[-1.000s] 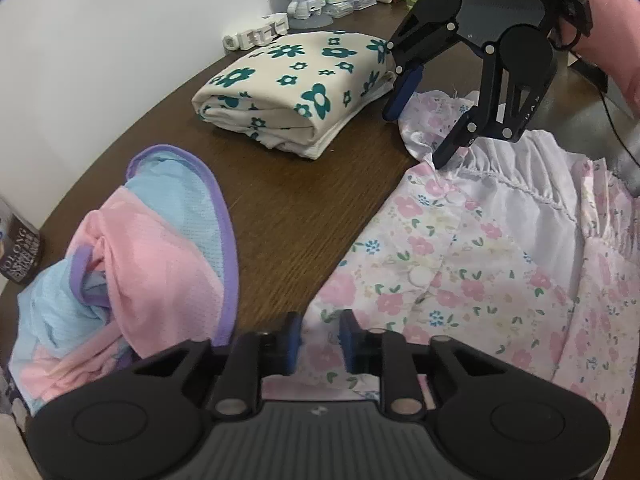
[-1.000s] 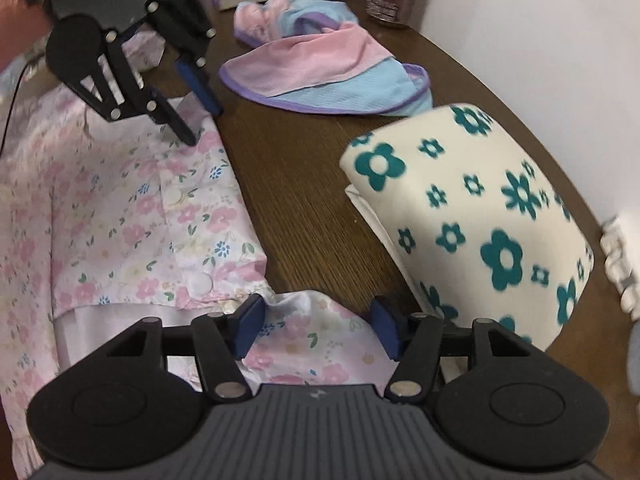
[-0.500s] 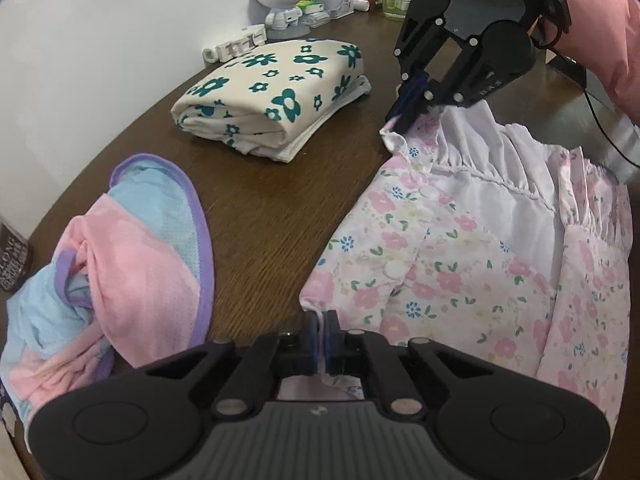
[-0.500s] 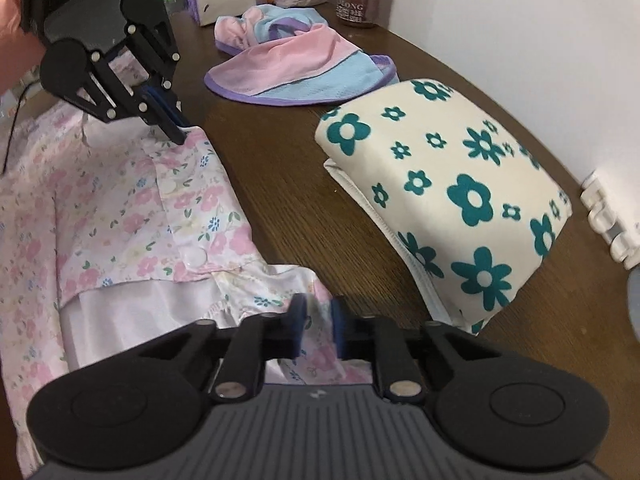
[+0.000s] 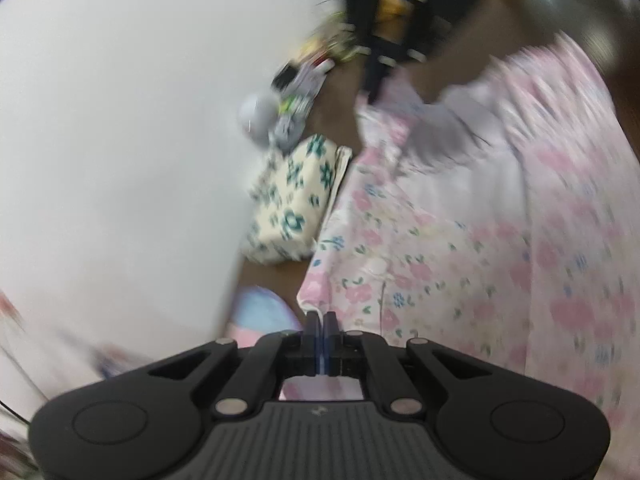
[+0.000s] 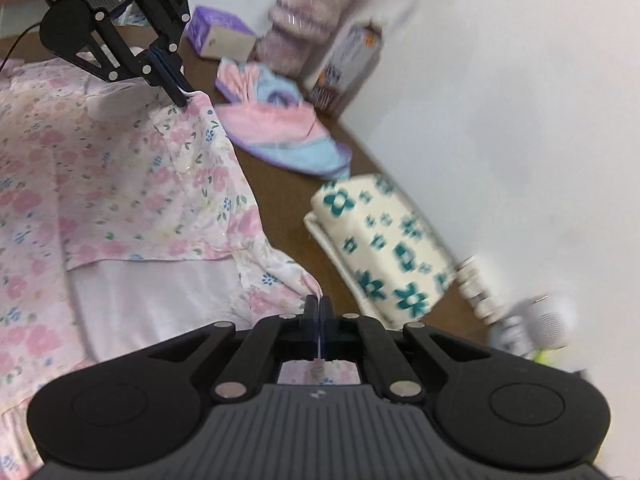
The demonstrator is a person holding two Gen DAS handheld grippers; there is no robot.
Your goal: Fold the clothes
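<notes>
A pink floral garment (image 5: 460, 240) hangs stretched between my two grippers, lifted off the brown table (image 6: 280, 184). My left gripper (image 5: 320, 320) is shut on one corner of it; it also shows in the right wrist view (image 6: 182, 98). My right gripper (image 6: 319, 304) is shut on the other corner; it shows blurred in the left wrist view (image 5: 374, 92). The garment (image 6: 120, 184) shows its white lining below the floral panel.
A folded cream cloth with teal flowers (image 6: 380, 248) lies on the table by the white wall. A crumpled pink, blue and purple garment (image 6: 280, 132) lies beyond it. A purple box (image 6: 218, 34), jars and a white gadget (image 6: 548, 320) stand along the wall.
Both grippers closed fully on the floral garment's corners and lifted it off the table. Both views have tilted and blurred with the motion.
</notes>
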